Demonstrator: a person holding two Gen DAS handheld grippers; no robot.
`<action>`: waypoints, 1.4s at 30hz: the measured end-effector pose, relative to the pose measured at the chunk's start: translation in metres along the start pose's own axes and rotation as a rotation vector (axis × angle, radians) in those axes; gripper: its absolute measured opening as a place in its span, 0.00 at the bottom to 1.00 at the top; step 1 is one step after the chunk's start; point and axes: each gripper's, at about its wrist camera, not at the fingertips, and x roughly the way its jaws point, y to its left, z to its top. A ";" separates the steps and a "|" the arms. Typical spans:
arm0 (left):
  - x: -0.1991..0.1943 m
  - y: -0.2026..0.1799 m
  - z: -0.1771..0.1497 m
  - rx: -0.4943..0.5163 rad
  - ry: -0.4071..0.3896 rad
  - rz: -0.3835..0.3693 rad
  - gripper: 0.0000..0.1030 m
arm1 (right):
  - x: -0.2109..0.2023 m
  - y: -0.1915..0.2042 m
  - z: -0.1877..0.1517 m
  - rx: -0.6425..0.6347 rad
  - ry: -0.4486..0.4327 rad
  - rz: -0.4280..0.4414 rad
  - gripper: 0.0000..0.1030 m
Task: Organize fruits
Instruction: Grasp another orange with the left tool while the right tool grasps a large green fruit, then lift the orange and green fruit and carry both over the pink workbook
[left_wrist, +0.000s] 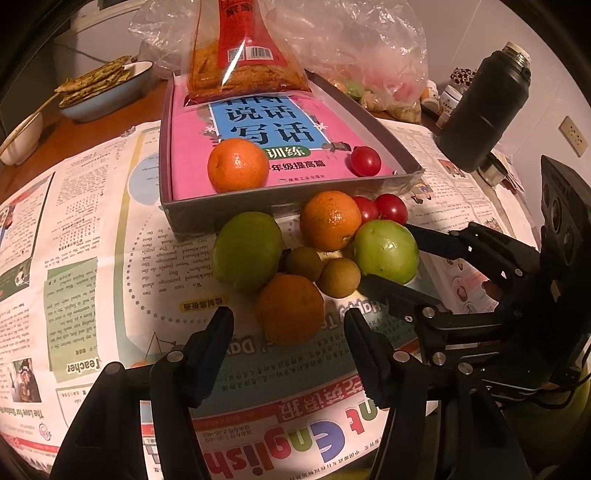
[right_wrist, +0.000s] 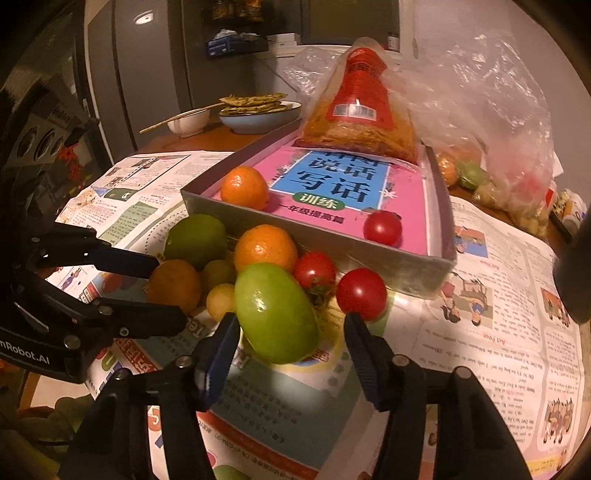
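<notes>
My half-open right gripper (right_wrist: 290, 325) straddles the green fruit (right_wrist: 275, 314) unclamped, left gripper (left_wrist: 288, 325) likewise around an orange (left_wrist: 290, 308); either could nudge the heap rolling.

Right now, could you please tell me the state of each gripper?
Left gripper: open around the orange in front of it, pads not touching.
Right gripper: open around the green fruit, not visibly clamped.

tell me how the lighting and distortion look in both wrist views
Left wrist view: warm dim light, a bright patch on the newspaper, glare on the green fruit, and fisheye bending of the grey tray. Right wrist view: the same warm cast, a highlight on the cherry tomato, dark vignetted corners.
</notes>
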 end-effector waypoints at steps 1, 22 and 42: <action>0.001 0.000 0.000 0.000 0.002 -0.001 0.61 | 0.001 0.001 0.001 -0.007 0.000 0.002 0.53; 0.009 0.000 0.006 -0.001 0.004 -0.019 0.38 | -0.016 -0.007 -0.003 0.081 -0.064 0.051 0.42; -0.035 -0.002 0.005 -0.002 -0.082 0.032 0.38 | -0.039 -0.029 -0.006 0.171 -0.109 0.043 0.42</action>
